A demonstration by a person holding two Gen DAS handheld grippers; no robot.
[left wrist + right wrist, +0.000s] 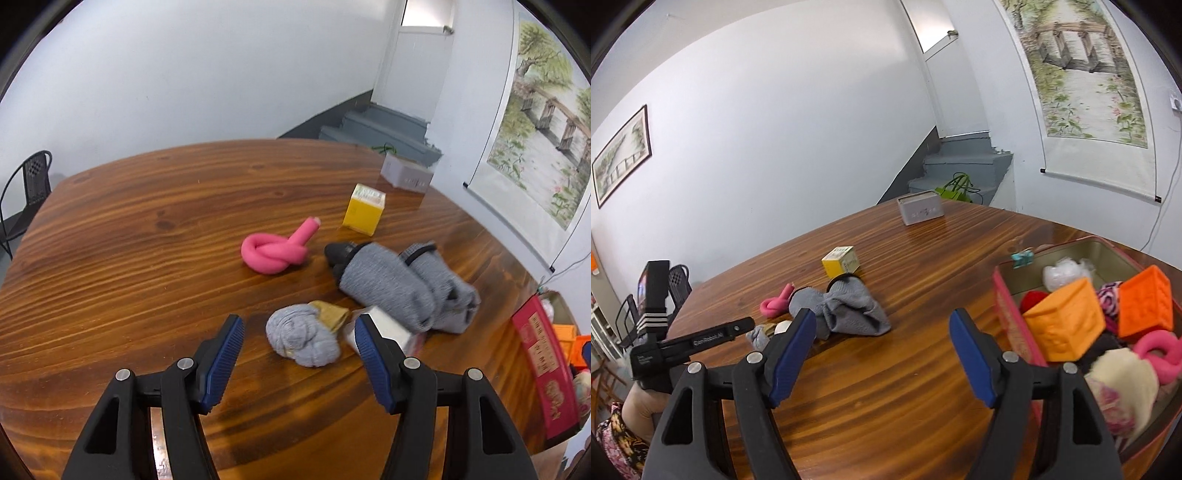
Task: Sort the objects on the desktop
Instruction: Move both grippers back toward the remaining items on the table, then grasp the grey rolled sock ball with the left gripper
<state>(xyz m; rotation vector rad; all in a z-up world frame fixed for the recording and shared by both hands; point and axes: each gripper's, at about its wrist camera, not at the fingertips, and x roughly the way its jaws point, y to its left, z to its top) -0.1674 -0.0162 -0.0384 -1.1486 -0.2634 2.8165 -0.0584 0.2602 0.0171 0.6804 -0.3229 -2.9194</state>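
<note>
On the wooden table (147,229) lie a grey rolled sock ball (303,339), a pink knotted foam tube (275,254), a yellow box (364,214) and a heap of grey socks (402,291). My left gripper (298,325) is open just short of the sock ball, which sits in line with the gap; the pads do not touch it. A small silvery object (391,328) is half hidden behind the right finger. My right gripper (882,317) is open over bare wood with nothing between its fingers, left of the red tin (1008,295).
The red tin holds two orange blocks (1067,325), a pink ring (1160,354), a cream fluffy item (1123,380) and other pieces. A white box (921,210) stands at the table's far edge. A person's hand (639,406) holds the left tool. Black chairs (33,192) stand beyond the table.
</note>
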